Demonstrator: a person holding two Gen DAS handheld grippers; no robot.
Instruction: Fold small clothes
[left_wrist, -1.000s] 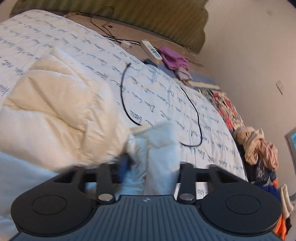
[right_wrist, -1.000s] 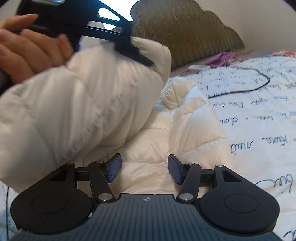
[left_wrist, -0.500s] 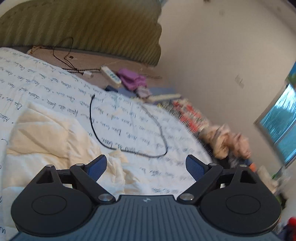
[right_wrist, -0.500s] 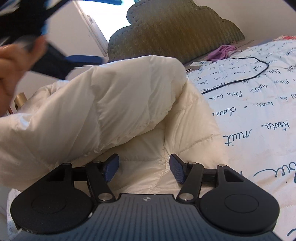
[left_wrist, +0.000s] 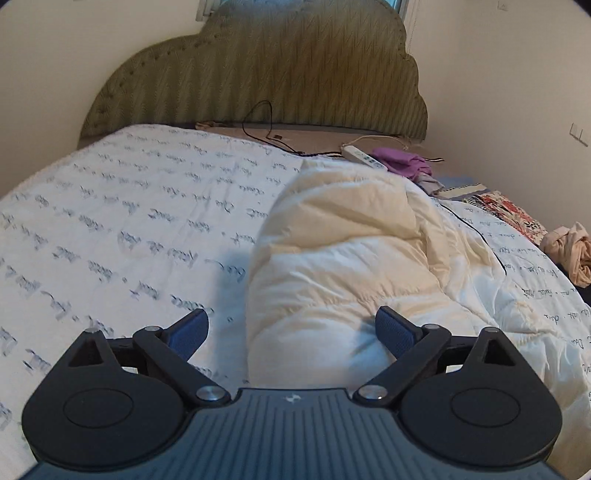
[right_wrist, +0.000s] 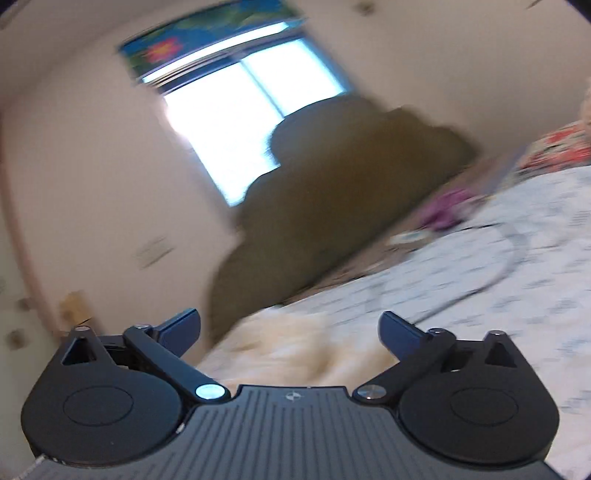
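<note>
You are in a home bedroom: bed with script-printed bedspread (left_wrist: 122, 221), padded green headboard (left_wrist: 280, 74), window (right_wrist: 251, 110), loose clothes pile (left_wrist: 569, 251) beside the bed.

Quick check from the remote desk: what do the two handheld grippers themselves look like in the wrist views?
The left gripper and right gripper look alike: black linkage arms with silver pivot screws, two round black discs, a ribbed dark grey body bearing a small logo, and blue pads on the fingertips. No cables or sleeves show.
</note>
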